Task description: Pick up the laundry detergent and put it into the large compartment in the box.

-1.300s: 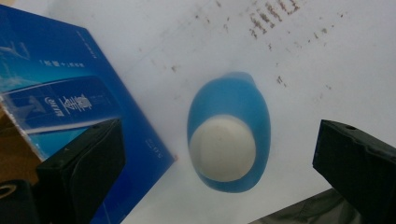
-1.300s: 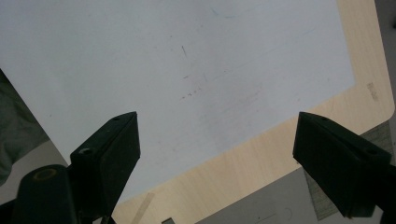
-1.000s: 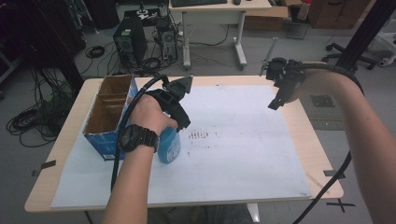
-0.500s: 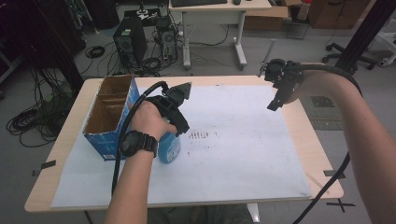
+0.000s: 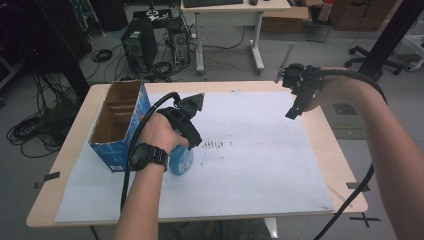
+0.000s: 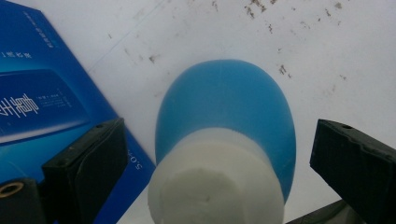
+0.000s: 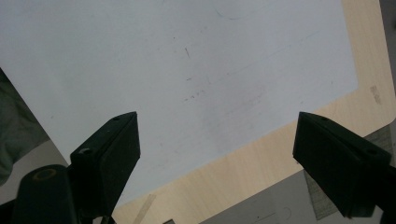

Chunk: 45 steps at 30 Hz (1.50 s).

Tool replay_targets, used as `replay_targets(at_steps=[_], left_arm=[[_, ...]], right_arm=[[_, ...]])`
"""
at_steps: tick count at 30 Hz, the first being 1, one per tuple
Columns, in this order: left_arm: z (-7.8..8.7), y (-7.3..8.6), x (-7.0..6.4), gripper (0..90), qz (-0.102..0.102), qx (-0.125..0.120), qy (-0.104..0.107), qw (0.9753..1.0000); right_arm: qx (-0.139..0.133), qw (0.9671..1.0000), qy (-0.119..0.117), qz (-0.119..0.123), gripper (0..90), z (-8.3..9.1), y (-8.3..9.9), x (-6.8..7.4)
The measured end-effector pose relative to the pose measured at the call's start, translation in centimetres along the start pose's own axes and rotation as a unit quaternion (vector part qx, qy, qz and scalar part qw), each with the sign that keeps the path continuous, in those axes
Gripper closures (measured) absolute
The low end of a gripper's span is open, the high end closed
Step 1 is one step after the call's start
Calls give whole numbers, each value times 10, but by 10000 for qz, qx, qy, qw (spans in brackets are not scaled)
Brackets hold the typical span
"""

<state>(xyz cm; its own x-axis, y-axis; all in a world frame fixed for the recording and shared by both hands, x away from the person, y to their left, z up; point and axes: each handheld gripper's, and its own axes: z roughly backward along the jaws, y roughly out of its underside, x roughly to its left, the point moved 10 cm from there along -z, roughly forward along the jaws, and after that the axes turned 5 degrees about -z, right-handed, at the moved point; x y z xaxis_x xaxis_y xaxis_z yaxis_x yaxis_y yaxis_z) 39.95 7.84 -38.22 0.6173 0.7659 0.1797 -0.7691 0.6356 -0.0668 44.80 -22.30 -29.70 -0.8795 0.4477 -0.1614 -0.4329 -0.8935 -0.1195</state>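
A blue bottle [image 6: 224,112] with a white cap [image 6: 215,186] stands on the white paper [image 5: 260,150], right beside the blue cardboard box [image 5: 117,127]. My left gripper [image 6: 219,140] is open and points down over the bottle, one jaw on each side with a gap to both. From above, the left gripper [image 5: 192,137] and hand cover most of the bottle [image 5: 181,161]. My right gripper [image 5: 295,97] hangs open in the air over the far right of the table. The right gripper [image 7: 217,140] has nothing between its jaws and looks down on paper and the table edge.
The box [image 6: 37,102] is open at the top, with cardboard dividers inside, and stands at the left of the wooden table [image 5: 330,145]. Dark ink marks [image 5: 215,145] speckle the paper's middle. Behind the table are a desk, computer towers and cables on the floor.
My left hand has sunk slightly toward the bottle and the near side. The right gripper has barely moved. The bottle and box are where they were.
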Motion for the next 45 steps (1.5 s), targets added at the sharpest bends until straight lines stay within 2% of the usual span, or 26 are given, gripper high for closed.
replay_targets(at_steps=[7,18,30,41,45], left_arm=[[-8,0,-2,52,-24,31,22,10000],[-10,-2,-1,71,-52,6,28,10000],[-12,0,-1,171,-61,27,64,10000],[-13,0,-3,318,-159,5,141,9998],[-12,0,-2,332,-61,-3,234,9997]], right_arm=[[2,10000,-23,20,147,-2,-2,1],[18,10000,-26,23,147,-2,-1,2],[-10,10000,-39,27,147,-3,0,1],[7,10000,-57,28,147,-5,2,1],[0,10000,-46,11,147,-5,2,0]])
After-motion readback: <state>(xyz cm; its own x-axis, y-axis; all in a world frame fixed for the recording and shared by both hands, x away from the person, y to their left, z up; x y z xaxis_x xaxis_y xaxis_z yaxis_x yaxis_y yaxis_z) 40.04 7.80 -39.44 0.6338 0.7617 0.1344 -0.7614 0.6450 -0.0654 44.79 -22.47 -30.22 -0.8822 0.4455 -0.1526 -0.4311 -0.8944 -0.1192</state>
